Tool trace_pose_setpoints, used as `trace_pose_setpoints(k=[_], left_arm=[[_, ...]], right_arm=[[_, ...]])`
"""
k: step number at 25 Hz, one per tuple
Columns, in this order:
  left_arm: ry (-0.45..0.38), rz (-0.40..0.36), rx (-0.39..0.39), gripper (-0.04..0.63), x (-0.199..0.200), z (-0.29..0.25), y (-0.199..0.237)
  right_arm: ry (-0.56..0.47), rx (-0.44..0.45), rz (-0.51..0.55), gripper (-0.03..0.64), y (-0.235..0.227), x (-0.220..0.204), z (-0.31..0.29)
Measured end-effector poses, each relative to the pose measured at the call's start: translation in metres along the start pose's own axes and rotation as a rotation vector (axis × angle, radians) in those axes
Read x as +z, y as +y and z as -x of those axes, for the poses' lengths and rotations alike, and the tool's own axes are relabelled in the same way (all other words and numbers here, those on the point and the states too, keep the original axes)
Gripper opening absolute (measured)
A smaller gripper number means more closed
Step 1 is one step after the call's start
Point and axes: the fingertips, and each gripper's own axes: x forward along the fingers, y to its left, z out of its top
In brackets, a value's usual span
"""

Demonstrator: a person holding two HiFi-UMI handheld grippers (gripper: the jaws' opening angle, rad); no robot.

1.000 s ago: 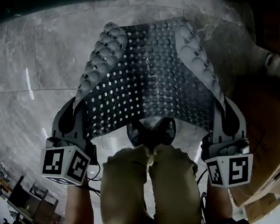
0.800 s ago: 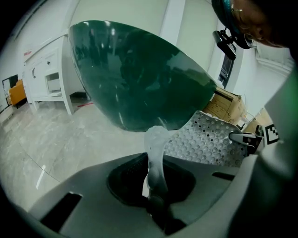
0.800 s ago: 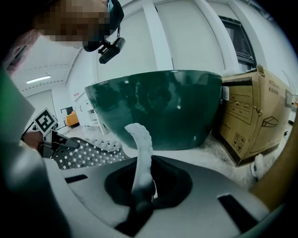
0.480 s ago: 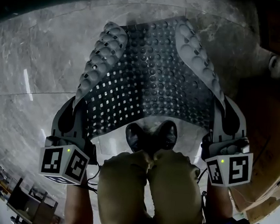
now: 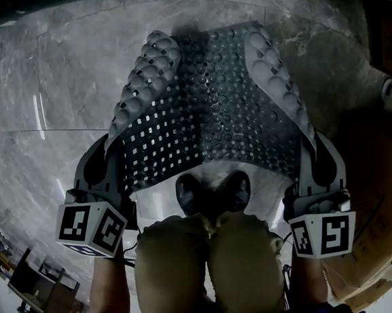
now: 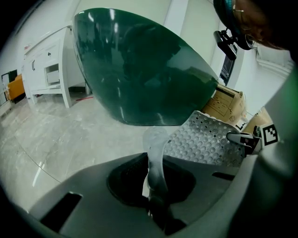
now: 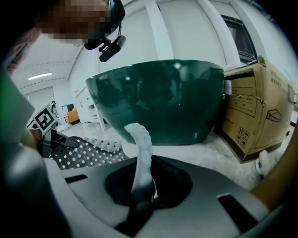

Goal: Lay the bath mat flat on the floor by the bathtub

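**Lowering the bath mat evenly beside the bathtub**

We are holding the bath mat [image 5: 213,113] stretched out over the floor [image 5: 45,91], in front of the bathtub [image 7: 158,97]. The left hand-held gripper [image 5: 112,138] is pinching the mat's near left corner, and the right hand-held gripper [image 5: 313,147] is pinching the near right one, each with its jaws nearly together on the thin rubber. The side edges are curling up, so we are judging that both hands should be sinking together while pulling outward. Open floor is lying to our left. A cardboard box [image 7: 251,107] is crowding the right side, and our shoes [image 5: 213,191] are standing under the near edge.
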Motion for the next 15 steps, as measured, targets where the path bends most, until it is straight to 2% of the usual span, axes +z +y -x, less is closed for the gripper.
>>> trace_pose_setpoints(k=[10, 15], left_arm=[[-0.002, 0.027, -0.033, 0.04, -0.008, -0.004, 0.004], [0.017, 0.095, -0.053, 0.04, -0.022, -0.009, 0.02]], right_arm=[[0.015, -0.016, 0.023, 0.031, 0.005, -0.005, 0.004], [0.036, -0.016, 0.045, 0.031, 0.011, -0.012, -0.001]])
